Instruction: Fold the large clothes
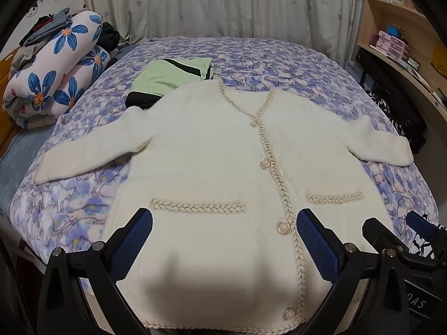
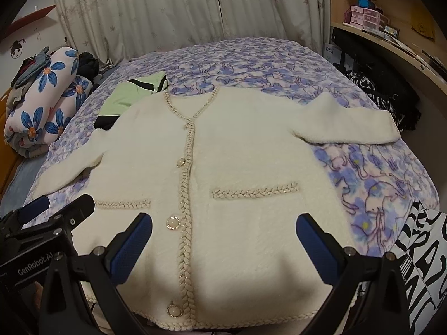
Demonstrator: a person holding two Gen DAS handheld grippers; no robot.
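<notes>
Nearest, the left gripper (image 1: 223, 240) is held with its blue-padded fingers (image 1: 134, 240) spread wide and nothing between them, above the lower hem area of the cardigan (image 1: 212, 167). The right gripper (image 2: 223, 240) is held just beside it, its fingers (image 2: 315, 245) likewise parted and empty, over the same hem.

The cardigan, cream and fluffy, is laid flat and face up on the bed (image 1: 279, 55), buttoned, with braided trim along the front, neckline and two pocket edges. Four pearl buttons (image 1: 264, 163) are seen down the front. Both sleeves are spread outward, one to each side.

Beyond the collar, a folded green garment (image 1: 170, 75) with black stripes is partly covered by the cardigan's shoulder.

Further left, a rolled floral quilt (image 1: 56, 67) is stacked with clothes on top. At the back, pale curtains (image 1: 223, 2) are hung; wooden shelves (image 1: 396, 14) are seen to the right.
</notes>
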